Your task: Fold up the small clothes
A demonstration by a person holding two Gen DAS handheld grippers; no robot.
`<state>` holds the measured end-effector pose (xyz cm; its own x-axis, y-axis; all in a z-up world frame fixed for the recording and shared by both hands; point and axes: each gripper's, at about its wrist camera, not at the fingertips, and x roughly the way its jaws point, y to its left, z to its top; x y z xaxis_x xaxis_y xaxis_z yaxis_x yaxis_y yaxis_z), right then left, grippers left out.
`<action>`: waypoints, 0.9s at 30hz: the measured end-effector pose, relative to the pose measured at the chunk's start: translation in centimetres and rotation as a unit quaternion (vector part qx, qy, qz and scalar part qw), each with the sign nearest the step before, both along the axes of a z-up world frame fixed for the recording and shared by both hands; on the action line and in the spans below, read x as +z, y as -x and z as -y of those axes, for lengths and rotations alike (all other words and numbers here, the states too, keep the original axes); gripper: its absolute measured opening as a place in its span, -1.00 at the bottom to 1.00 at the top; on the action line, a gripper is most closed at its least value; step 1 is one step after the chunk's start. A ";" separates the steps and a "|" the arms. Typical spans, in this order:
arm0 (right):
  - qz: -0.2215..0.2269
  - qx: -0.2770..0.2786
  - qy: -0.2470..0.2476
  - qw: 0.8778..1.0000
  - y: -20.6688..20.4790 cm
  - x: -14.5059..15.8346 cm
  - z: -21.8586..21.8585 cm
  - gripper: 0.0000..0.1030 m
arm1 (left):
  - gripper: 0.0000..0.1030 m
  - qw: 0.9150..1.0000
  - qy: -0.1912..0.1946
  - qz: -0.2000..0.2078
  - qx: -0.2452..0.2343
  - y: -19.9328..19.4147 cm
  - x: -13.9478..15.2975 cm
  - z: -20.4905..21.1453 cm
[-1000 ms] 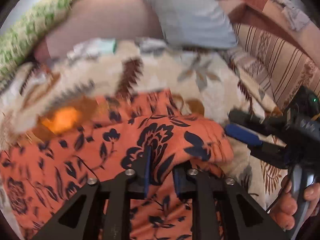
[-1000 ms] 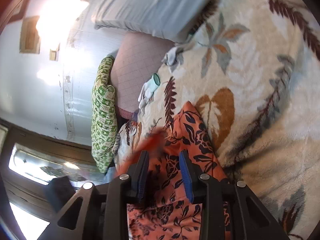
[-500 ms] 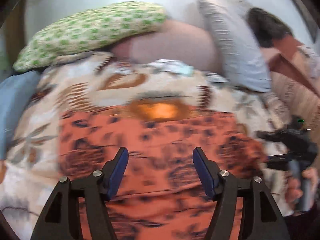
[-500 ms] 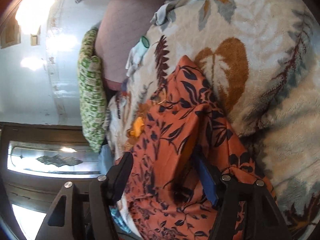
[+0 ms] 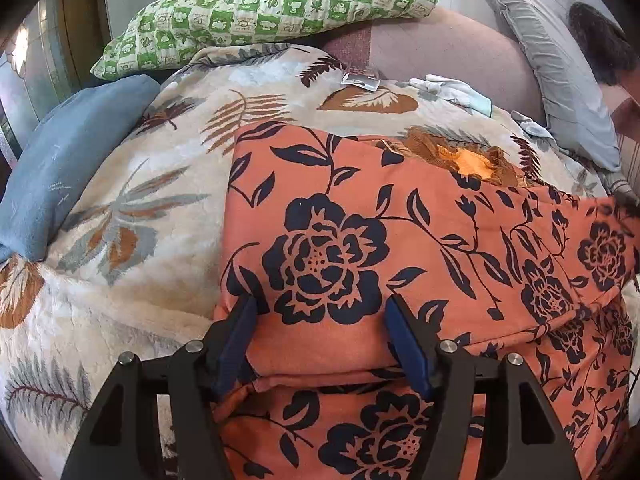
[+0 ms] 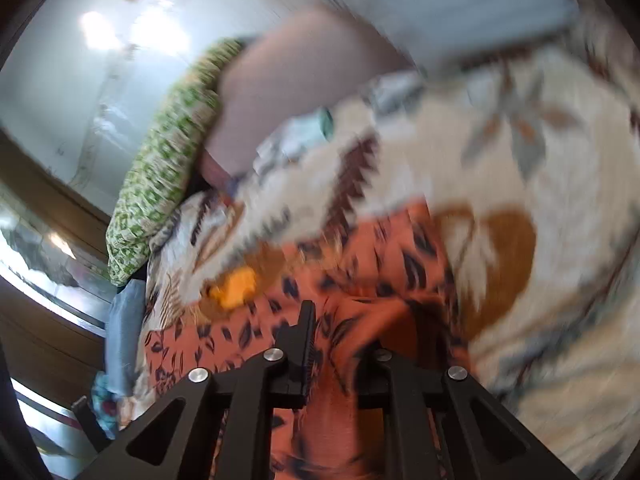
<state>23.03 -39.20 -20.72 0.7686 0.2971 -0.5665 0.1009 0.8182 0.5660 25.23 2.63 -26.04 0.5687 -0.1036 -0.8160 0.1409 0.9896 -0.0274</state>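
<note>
An orange garment with dark blue flowers (image 5: 400, 232) lies folded on a leaf-patterned blanket (image 5: 160, 200). My left gripper (image 5: 320, 324) stands open over the garment's near left part, its blue pads either side of a thick folded edge. In the blurred right wrist view, the jaws of my right gripper (image 6: 344, 344) are closing on a bunched ridge of the orange garment (image 6: 360, 272), which fills the narrow gap between them. The right finger is partly hidden by cloth. A brown and yellow piece of clothing (image 5: 472, 156) peeks out at the garment's far edge.
Behind the blanket are a green checked pillow (image 5: 260, 4), a pink bolster (image 5: 440, 48) and a grey pillow (image 5: 552, 60). A blue cushion (image 5: 68, 152) lies at the left. A white glove (image 5: 456, 88) rests on the blanket's far side. A person's dark hair (image 5: 600, 40) shows at top right.
My left gripper let go of the orange cloth, opened wide and swung left along the garment. My right gripper opened, rolled, then closed on a ridge of the cloth.
</note>
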 end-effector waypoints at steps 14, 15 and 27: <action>-0.009 0.037 -0.071 0.997 0.3 1.2 3.3 -0.68 | 0.30 1.000 0.003 0.008 0.007 -0.1 0.2 0.2; -0.018 0.058 -0.060 0.996 0.0 1.1 1.9 -0.68 | 0.30 1.000 0.004 0.008 0.007 -0.1 0.2 0.2; -0.169 0.079 0.017 0.982 -1.3 -4.0 -1.6 -0.72 | 0.30 1.000 0.011 -0.002 -0.002 0.8 0.9 -0.3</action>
<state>24.38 -37.61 -24.76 0.4811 0.3733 -0.7932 0.1490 0.8568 0.4937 24.46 2.96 -25.14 0.5652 -0.1237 -0.8156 0.1442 0.9883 -0.0499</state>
